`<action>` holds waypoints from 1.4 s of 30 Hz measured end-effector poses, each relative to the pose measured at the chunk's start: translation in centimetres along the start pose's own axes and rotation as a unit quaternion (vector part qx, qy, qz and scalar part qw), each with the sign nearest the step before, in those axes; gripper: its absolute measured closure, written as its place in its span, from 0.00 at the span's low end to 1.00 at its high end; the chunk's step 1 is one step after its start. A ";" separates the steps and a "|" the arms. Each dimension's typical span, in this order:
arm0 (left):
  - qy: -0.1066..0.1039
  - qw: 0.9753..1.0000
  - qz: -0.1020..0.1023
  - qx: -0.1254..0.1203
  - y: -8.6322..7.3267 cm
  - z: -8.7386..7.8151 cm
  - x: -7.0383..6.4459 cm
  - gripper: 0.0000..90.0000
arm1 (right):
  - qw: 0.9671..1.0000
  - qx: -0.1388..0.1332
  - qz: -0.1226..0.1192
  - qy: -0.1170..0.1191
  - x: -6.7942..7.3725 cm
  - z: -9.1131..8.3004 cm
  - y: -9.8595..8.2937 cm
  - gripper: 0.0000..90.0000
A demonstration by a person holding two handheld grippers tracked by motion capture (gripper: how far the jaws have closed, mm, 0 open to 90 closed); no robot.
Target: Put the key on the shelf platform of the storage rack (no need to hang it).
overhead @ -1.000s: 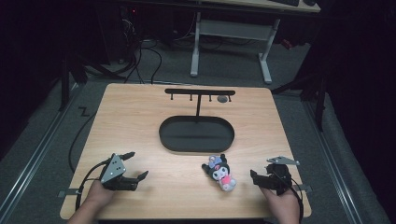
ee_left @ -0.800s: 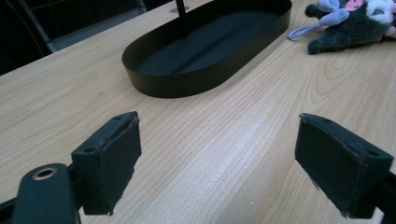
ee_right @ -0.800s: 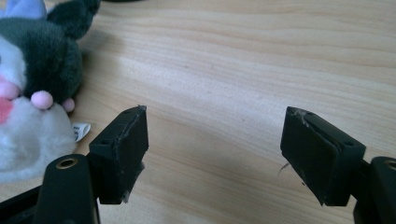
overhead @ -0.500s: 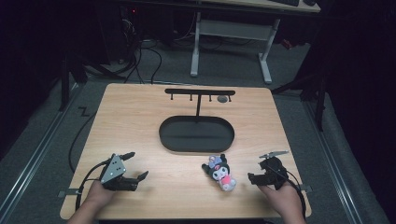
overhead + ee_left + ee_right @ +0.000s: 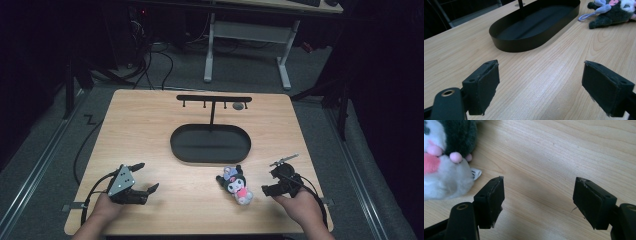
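Lying on the wooden counter [image 5: 150,135], near its front edge and right of centre: a plush toy [image 5: 235,184], black and white with pink, just in front of the black oval tray [image 5: 210,143]. Rising from the tray's far side, a thin post with a hook bar [image 5: 214,99].

Hovering low just to the right of the plush toy, close but apart: the right gripper [image 5: 271,184], jaws spread wide over bare wood, holding nothing. Showing at the left edge of the right gripper view, the plush toy's pale belly and pink parts [image 5: 441,167], with a small white tag just beside the left jaw, not touching.

Sitting well apart at the counter's front left: the left gripper [image 5: 146,177], jaws likewise spread wide and empty, pointing toward the tray [image 5: 534,25], with the plush toy [image 5: 611,12] lying beyond at upper right.
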State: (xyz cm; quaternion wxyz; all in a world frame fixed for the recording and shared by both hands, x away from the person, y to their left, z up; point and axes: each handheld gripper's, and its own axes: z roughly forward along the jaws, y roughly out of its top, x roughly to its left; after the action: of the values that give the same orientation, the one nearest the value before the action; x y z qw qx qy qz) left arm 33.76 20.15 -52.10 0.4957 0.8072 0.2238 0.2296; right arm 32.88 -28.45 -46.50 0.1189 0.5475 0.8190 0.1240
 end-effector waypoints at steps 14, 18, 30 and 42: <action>-0.001 1.000 0.003 0.001 0.0 0.0 0.0 0.17 | 0.998 0.051 -0.025 -0.013 -0.1 -0.1 0.9 0.28; -0.001 1.000 0.004 0.001 0.0 0.0 -0.1 0.17 | 0.998 0.057 -0.027 -0.010 -0.1 -0.3 1.2 0.28; -0.001 1.000 0.003 0.001 0.0 0.0 -0.1 0.17 | 0.997 0.073 -0.034 -0.009 0.0 -0.2 1.4 0.28; -0.001 1.000 0.002 0.002 0.0 0.0 -0.1 0.17 | 0.997 0.064 -0.045 -0.002 0.9 -1.4 1.8 0.27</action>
State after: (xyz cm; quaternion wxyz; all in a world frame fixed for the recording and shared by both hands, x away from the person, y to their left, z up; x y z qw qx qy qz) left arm 33.70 20.12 -52.09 0.4941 0.8086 0.2221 0.2296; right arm 33.66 -27.00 -44.59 0.0906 0.5172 0.8486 0.0646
